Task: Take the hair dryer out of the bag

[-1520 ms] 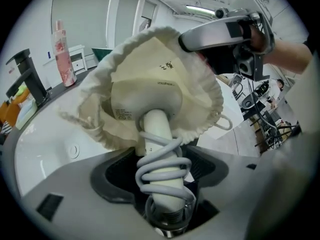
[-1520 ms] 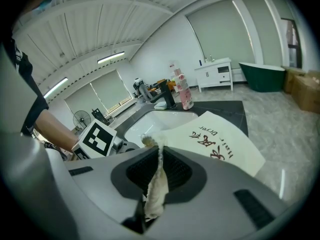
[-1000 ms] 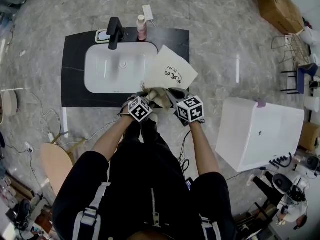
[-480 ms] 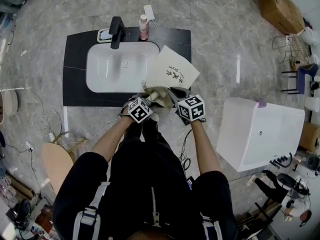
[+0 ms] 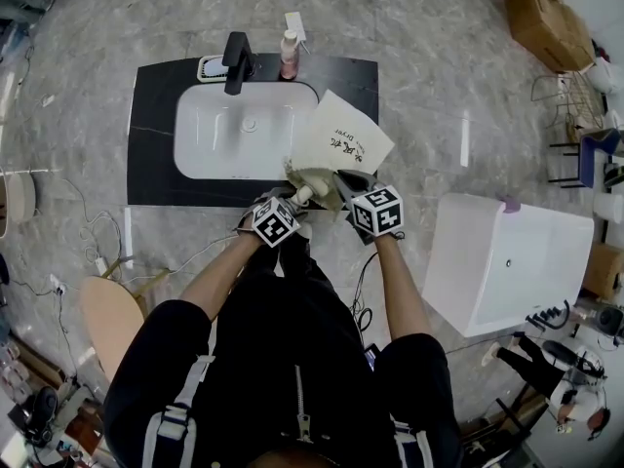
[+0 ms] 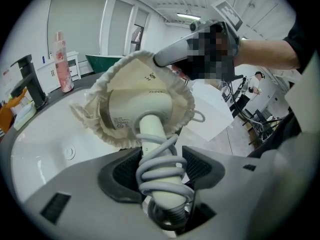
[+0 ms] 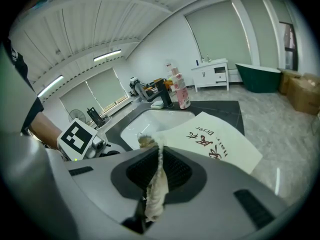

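one hair dryer (image 6: 142,109), handle toward left gripper (image 6: 162,165)

The bag (image 5: 343,142) looked like matt cream cloth. The hair dryer (image 6: 142,104) was smooth plastic with a soft sheen. The sink (image 5: 224,149) shone glossy white.

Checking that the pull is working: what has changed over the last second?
The left gripper, shut on the hair dryer handle, drew back slightly toward the person, so more handle shows outside the bag. The right gripper stays pinched on the bag's rim, in place.
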The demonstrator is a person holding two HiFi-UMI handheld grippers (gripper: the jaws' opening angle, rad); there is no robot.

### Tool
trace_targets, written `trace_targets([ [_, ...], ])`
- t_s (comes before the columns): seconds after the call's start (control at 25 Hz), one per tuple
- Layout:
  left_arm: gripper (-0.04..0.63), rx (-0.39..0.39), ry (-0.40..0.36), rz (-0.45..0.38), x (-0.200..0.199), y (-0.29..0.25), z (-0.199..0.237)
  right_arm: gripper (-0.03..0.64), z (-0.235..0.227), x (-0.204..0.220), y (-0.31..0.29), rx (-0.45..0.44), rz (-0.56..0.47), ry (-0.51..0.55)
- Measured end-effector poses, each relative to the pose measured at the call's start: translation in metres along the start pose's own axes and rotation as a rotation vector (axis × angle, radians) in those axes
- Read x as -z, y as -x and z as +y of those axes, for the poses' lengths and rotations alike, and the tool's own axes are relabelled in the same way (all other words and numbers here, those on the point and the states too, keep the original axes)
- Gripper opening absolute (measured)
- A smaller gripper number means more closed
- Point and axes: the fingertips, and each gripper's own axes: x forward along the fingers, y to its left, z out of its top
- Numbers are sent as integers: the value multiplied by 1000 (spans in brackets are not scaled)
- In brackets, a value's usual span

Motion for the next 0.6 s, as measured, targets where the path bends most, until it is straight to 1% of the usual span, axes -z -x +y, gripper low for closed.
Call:
trace_targets([
  [0.2,281,2,2,-2,7,6,-3,40,2,2,-2,14,7,-1],
  [0.32,281,18,4,-6,10,9,-10,40,3,6,0,24,18,-11],
  [0.44,281,15,0,-9,12,16,-7,40,6,3,-6,26,19,-11],
  [0.6,281,26,-8,-22,19,26,-15,40,8,9,-9,30,29,-18],
])
